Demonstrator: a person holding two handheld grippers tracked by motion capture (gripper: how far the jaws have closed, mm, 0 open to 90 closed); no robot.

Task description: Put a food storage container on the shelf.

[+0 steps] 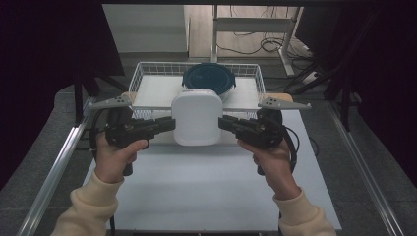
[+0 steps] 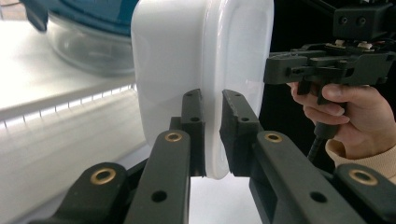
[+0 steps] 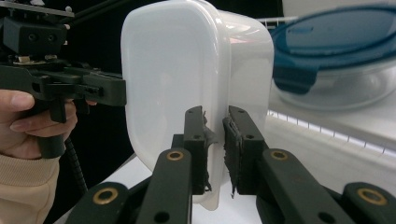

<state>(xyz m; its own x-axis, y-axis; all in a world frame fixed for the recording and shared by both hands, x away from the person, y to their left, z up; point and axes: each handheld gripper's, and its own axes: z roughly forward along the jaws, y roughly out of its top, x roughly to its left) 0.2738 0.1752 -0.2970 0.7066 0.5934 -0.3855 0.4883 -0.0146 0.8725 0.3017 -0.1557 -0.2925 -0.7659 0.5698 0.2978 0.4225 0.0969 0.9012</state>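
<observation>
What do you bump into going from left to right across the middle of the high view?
The person's left hand → black left gripper → white rounded plastic container with its lid → black right gripper → the person's right hand.

Dim room, dark vignetted edges, bright glare on white table [image 1: 196,187], soft close-range blur

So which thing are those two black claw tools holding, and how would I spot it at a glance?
Find the white wire basket at the table's far end; just in front of it, the white plastic container hangs between the left gripper and the right gripper, each pinching its rim. Unlike the round glass bowl with a blue lid in the basket, it is opaque, squarish and all white.
</observation>
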